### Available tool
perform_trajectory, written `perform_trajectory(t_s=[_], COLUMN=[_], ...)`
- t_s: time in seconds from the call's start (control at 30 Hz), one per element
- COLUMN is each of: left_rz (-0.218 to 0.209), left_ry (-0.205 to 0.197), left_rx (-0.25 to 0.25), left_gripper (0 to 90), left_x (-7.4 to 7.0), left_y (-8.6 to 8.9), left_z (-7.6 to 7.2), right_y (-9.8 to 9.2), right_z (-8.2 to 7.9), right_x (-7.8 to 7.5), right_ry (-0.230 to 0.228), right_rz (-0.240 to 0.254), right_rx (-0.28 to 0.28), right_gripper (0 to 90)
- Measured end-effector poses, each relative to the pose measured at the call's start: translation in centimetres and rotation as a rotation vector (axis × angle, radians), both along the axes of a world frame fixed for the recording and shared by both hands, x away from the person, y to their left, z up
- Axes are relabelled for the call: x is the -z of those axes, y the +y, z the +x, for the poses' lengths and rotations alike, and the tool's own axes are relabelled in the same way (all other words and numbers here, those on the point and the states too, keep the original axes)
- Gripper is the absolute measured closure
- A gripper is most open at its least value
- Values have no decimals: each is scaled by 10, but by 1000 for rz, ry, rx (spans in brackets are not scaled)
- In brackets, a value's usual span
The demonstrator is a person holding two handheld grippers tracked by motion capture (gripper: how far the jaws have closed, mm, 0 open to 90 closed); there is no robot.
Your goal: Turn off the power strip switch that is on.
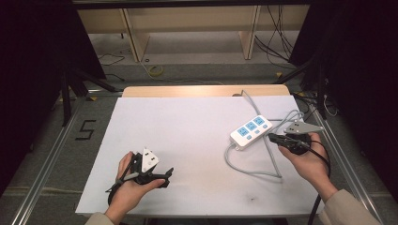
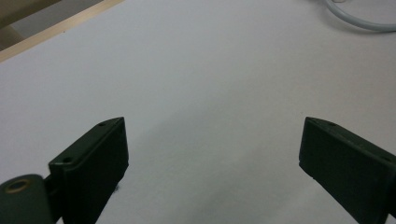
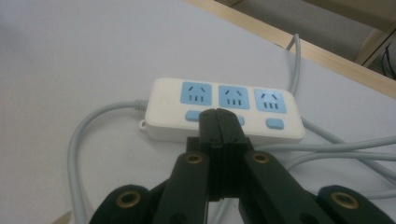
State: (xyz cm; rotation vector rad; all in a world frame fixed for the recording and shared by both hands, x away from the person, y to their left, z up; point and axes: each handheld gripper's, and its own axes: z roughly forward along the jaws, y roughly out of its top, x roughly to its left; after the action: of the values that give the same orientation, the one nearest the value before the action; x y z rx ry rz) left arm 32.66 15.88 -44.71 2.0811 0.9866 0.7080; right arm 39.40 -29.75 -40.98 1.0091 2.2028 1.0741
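A white power strip (image 1: 250, 131) with three blue sockets and blue switches lies on the right half of the white table sheet (image 1: 187, 140); its grey cable (image 1: 248, 166) loops toward the front. My right gripper (image 1: 272, 137) is shut, with nothing between its jaws, its tips just right of the strip. In the right gripper view the closed tips (image 3: 218, 115) sit in front of the middle switch of the power strip (image 3: 224, 109); whether they touch it I cannot tell. My left gripper (image 1: 166, 176) rests near the front left, jaws wide open (image 2: 212, 149) over bare sheet.
The sheet covers a wooden tabletop (image 1: 202, 90) whose far edge shows. The cable (image 1: 248, 99) runs off the back of the table. Metal rails (image 1: 47, 159) flank the table, and black tape (image 1: 85, 130) marks the floor at left. Shelving and loose wires stand behind.
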Motion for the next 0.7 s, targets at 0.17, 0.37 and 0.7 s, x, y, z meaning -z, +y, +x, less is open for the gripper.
perform_trajectory(t_s=[0.17, 0.37, 0.7], left_rz=[1, 2, 6], left_ry=[-1, -1, -1], left_rx=[0, 2, 4], left_gripper=[77, 80, 81], left_x=[0, 0, 0], left_y=[0, 0, 0], left_z=[0, 0, 0], right_y=[0, 0, 3], right_z=[5, 11, 20], right_x=[0, 1, 3], right_ry=[8, 24, 41], right_rz=[-4, -6, -10], right_rx=[10, 22, 24], right_gripper=[900, 900, 900])
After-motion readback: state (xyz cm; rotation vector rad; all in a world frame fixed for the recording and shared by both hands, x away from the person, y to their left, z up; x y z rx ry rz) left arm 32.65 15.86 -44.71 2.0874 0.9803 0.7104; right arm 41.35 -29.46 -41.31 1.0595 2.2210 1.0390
